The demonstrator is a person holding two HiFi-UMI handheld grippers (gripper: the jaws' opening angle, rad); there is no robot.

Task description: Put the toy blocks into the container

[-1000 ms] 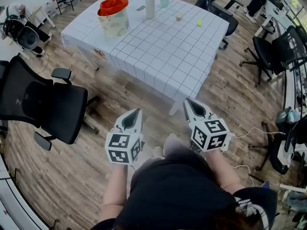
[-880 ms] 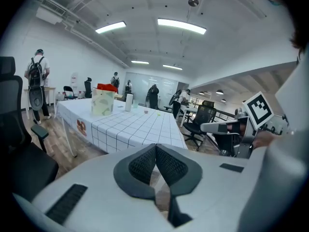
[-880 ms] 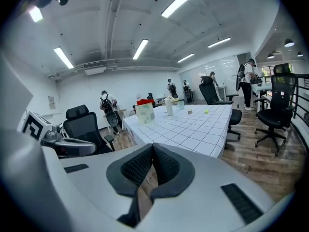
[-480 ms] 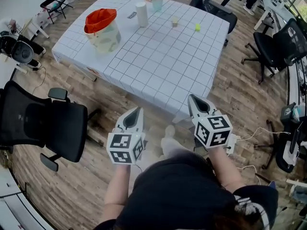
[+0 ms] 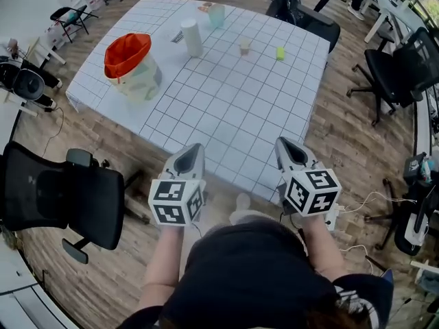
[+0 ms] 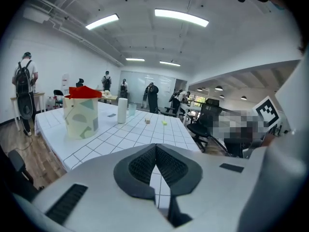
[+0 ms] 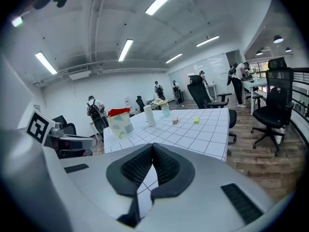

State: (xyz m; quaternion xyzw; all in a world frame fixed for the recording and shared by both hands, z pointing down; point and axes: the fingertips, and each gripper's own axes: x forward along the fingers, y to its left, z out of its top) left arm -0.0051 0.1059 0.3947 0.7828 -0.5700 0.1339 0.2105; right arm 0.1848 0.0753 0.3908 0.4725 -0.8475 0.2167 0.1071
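Two small toy blocks lie at the far side of the white gridded table [image 5: 226, 108]: a beige block [image 5: 245, 46] and a green block [image 5: 280, 53]. The container [image 5: 128, 66], a pale bucket with an orange-red lining, stands on the table's left side. The left gripper view shows the container [image 6: 81, 115], beige block [image 6: 147, 122] and green block [image 6: 164, 123]. They appear again in the right gripper view as container [image 7: 120, 124], beige block [image 7: 175, 122] and green block [image 7: 196, 121]. My left gripper [image 5: 195, 151] and right gripper [image 5: 283, 144] hover at the table's near edge, both shut and empty.
A white cylinder [image 5: 191, 38] and a pale blue cup [image 5: 217, 14] stand near the blocks. Black office chairs sit at the left [image 5: 62, 197], the right [image 5: 398, 67] and behind the table [image 5: 302, 9]. People stand in the background.
The person has stepped closer, so the table sits nearer and both grippers have reached its near edge. Their jaws stay shut.
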